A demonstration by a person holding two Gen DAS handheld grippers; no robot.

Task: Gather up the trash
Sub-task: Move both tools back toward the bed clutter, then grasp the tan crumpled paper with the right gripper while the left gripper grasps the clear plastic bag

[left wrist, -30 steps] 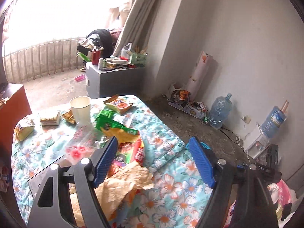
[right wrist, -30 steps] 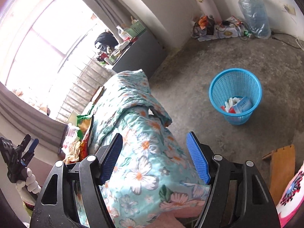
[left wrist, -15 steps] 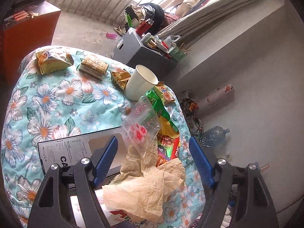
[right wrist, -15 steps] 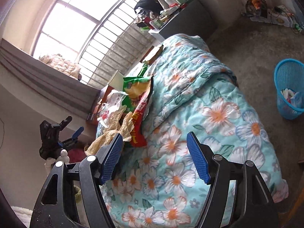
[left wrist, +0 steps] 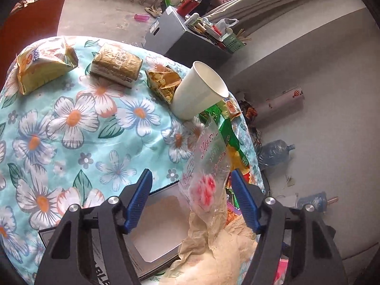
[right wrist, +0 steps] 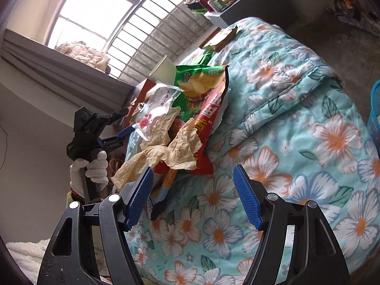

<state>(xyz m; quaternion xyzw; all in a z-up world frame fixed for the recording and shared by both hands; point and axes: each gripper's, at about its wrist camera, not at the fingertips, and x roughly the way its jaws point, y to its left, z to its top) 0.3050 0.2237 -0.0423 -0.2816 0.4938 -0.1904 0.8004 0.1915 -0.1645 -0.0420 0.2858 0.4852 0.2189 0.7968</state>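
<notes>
Trash lies on a floral blanket [left wrist: 71,123]. My left gripper [left wrist: 192,199] is open, with a clear plastic bag [left wrist: 206,166] and crumpled tan paper [left wrist: 213,249] between its fingers, over a grey box lid [left wrist: 154,232]. Further off are a white paper cup [left wrist: 197,90], a green chip bag [left wrist: 228,137], a brown packet [left wrist: 116,64] and a yellow snack bag [left wrist: 40,64]. My right gripper [right wrist: 192,197] is open, just short of the tan paper [right wrist: 166,152] and a red wrapper [right wrist: 206,128]. The left gripper [right wrist: 118,133] shows there too.
A blue basket [right wrist: 375,118] stands on the floor at the right edge. A grey cabinet [left wrist: 180,38] with clutter stands beyond the bed. Water bottles [left wrist: 273,152] lie by the wall. A red-brown cabinet [left wrist: 30,7] is at the far left.
My left gripper has tilted down and come closer over the plastic bag and paper. My right gripper has swung from the floor and basket towards the trash pile.
</notes>
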